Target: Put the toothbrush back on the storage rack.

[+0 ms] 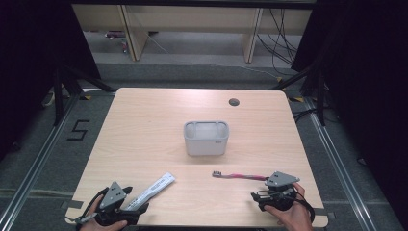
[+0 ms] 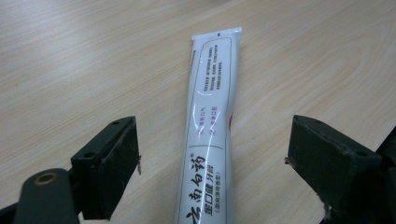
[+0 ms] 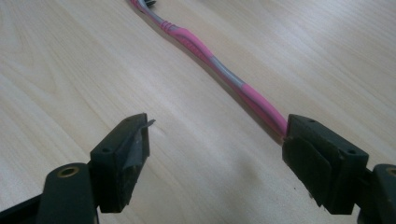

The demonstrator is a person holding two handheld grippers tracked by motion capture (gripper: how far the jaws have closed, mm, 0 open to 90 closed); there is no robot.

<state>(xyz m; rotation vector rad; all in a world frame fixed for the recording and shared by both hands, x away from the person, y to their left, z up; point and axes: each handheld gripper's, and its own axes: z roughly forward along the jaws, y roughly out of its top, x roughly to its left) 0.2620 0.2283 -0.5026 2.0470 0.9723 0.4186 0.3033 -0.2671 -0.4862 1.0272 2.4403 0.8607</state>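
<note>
Two things lie near me on the worktop [image 1: 144, 120], one ahead of each tool, and a grey holder [image 1: 206, 137] stands upright at the middle, well apart from both. My left tool [image 2: 212, 154] has its jaws spread wide with the toothpaste tube [image 2: 210, 135] lying flat between them, touching neither pad as far as I can judge; in the high view the tube [image 1: 153, 188] runs from that tool [image 1: 126, 208] up and to the right, crimped end farthest from me. My right tool [image 3: 215, 149] is also spread apart, and the pink and grey toothbrush [image 3: 219, 70] lies on the wood with its handle end meeting the right-hand jaw, though from this angle I cannot say whether it touches or passes just beside it; from above the brush [image 1: 239, 175] stretches left of the tool [image 1: 275, 195], bristle head far left. I judge the tube to be light, soft and glossy, so it should dent and may squirm under pressure; I would close across its width near the fuller lower body, gently, and not on the flat crimp. The toothbrush looks light, stiff and thin, lying low on the worktop, so the pads must come right down to the wood; the ribbed pink grip section seems the least slippery place to take it.
</note>
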